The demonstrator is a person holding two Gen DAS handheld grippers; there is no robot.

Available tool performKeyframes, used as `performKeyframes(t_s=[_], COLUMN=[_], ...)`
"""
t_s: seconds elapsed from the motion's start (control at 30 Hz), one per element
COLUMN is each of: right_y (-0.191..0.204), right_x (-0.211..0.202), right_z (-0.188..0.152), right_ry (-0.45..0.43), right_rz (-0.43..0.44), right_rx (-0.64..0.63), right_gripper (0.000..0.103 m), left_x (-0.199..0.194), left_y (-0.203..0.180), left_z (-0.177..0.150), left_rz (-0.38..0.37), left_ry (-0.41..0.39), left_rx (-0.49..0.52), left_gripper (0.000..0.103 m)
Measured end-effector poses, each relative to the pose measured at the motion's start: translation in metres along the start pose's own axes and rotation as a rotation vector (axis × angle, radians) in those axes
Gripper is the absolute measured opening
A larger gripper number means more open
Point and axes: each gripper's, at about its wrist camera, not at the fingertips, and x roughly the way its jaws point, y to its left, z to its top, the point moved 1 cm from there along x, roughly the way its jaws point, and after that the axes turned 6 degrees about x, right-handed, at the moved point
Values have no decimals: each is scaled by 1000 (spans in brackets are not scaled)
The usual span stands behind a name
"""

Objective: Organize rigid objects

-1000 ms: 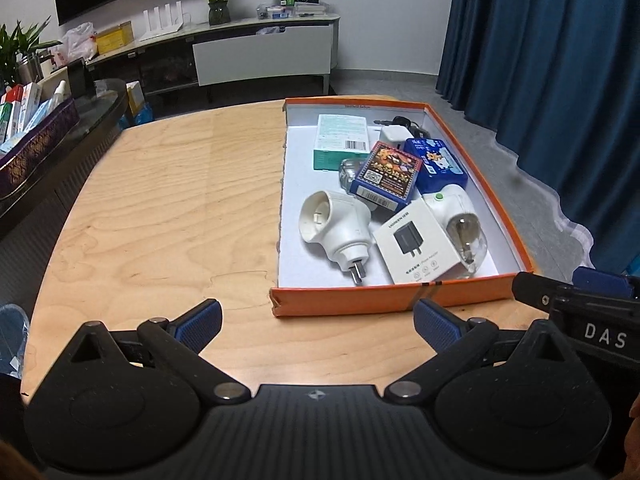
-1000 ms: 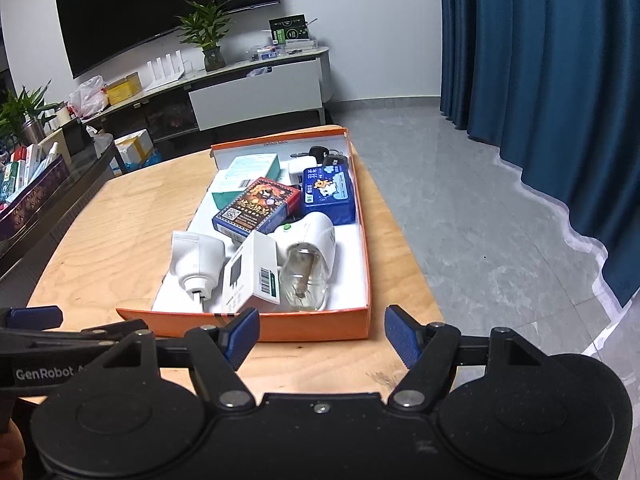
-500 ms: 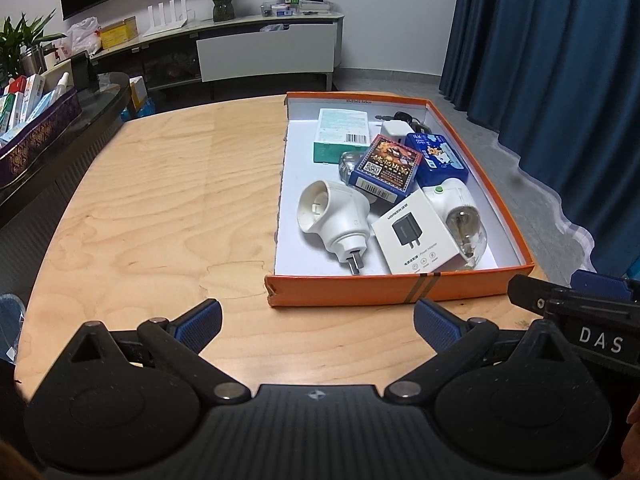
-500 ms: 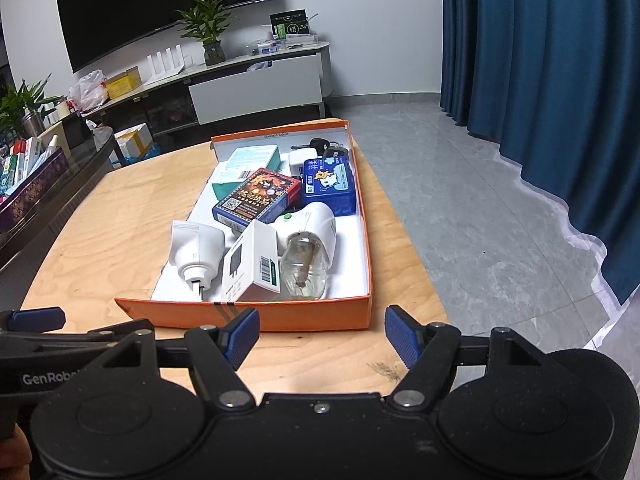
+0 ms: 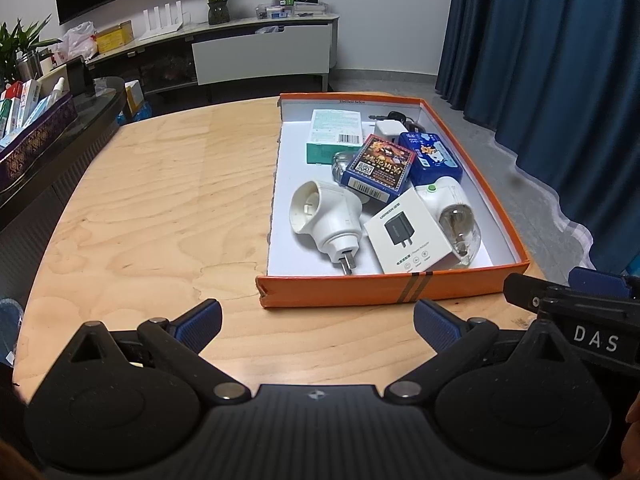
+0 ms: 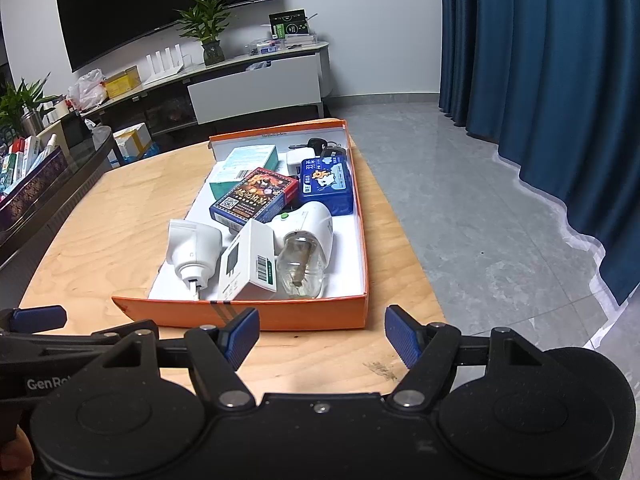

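Orange box [image 5: 360, 292] full | left gripper [image 5: 318, 320] fingers wide | right gripper [image 6: 322, 334] fingers wide, empty

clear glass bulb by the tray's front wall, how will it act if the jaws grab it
The clear glass bulb probably breaks easily: thin, see-through shell. Its smooth rounded surface may slip between flat pads. Lying on its side against the white adapter, it would likely roll if nudged.

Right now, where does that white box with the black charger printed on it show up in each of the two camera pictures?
Left wrist view: white charger box lies flat, right of centre, near the orange tray's front wall.
Right wrist view: white charger box left of centre, propped up, barcode side facing the camera.
Shared landmark: the clear glass bulb beside it.
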Motion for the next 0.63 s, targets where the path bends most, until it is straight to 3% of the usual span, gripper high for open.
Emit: performKeyframes(t_s=[0.63], right_y=[-1], right_x=[-1], right_z=[2], right_ry=[-6], right_rz=[-6], right_rx=[-4], right_gripper=[83], left_x=[-2], left_y=[-2], left_z=[2], left_rz=[-10], left_ry=[-22], left_rx=[18], left_gripper=[103])
